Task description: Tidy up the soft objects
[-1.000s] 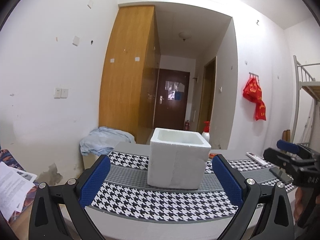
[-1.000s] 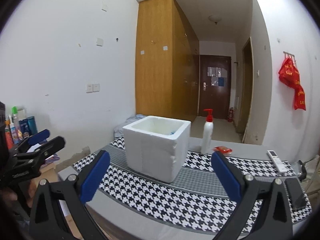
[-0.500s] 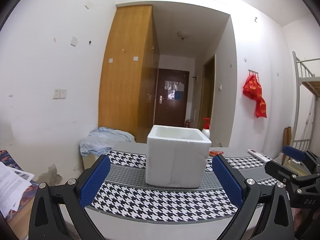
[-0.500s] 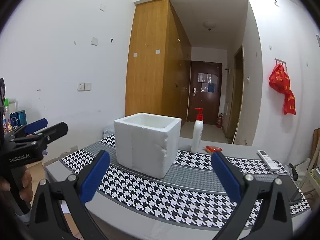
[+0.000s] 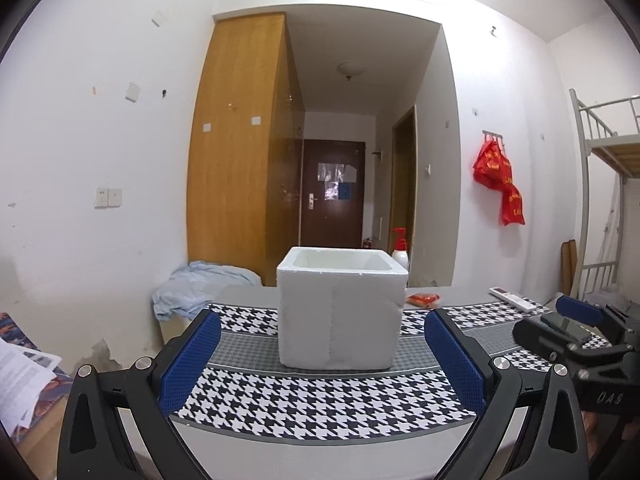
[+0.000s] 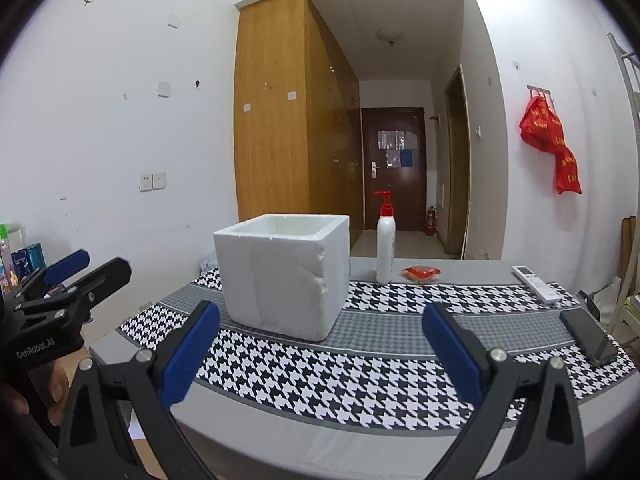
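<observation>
Both claws draw back from the box

The left claw (image 5: 322,358) and right claw (image 6: 320,352) gape empty, lower than before; the white square foam box (image 5: 340,308) stands mid-desk (image 6: 360,380), contents hidden.

"GenRobot.AI" on left tongs (image 6: 64,280), "DAS" on right tongs (image 5: 576,328)

A white foam box (image 5: 340,316) (image 6: 284,276), cube-shaped and open at the top, is set upright on the houndstooth cloth (image 6: 360,368), toward the tabletop's left end. Its contents cannot be seen. A small red-orange packet (image 6: 421,273) is laid near the far edge.
</observation>
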`<state>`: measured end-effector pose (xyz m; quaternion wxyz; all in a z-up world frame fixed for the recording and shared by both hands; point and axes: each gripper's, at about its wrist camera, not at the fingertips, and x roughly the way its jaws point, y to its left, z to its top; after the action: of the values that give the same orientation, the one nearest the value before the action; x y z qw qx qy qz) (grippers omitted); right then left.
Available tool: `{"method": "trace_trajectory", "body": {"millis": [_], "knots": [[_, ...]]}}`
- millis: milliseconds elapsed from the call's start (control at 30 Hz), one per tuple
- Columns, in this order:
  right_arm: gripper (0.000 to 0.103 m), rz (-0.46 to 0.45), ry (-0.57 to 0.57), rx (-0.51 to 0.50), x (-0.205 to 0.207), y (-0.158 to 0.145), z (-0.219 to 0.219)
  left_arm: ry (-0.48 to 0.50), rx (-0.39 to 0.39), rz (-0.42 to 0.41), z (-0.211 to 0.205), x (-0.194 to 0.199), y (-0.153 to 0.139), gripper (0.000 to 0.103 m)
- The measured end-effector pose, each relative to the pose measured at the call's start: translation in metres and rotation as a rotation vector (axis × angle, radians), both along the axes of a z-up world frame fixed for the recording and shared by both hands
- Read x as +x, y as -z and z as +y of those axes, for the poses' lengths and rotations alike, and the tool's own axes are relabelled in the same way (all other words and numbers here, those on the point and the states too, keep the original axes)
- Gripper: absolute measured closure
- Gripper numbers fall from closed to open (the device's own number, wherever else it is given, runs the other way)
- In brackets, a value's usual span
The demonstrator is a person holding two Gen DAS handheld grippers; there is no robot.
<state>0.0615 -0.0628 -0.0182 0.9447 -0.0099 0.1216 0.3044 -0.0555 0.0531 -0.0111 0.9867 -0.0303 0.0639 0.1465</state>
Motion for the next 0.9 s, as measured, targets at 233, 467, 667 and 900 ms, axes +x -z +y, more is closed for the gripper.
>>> {"method": "trace_trajectory", "body": {"millis": [233, 467, 667, 900], "knots": [[0.001, 0.006, 0.009, -0.018, 0.001, 0.002, -0.001, -0.012, 0.005, 0.013, 0.000, 0.004, 0.004, 0.001], [0.001, 0.009, 0.017, -0.023, 0.003, 0.004, -0.003, -0.007, 0.015, 0.021, -0.003, 0.007, 0.007, 0.001], [0.001, 0.011, 0.022, -0.023, -0.001, 0.005, -0.007, -0.006, 0.010, 0.017, -0.004, 0.002, 0.006, 0.001], [0.001, -0.009, 0.027, -0.020, -0.011, 0.000, -0.013, 0.004, 0.026, 0.005, -0.013, -0.007, 0.002, 0.001]]}}
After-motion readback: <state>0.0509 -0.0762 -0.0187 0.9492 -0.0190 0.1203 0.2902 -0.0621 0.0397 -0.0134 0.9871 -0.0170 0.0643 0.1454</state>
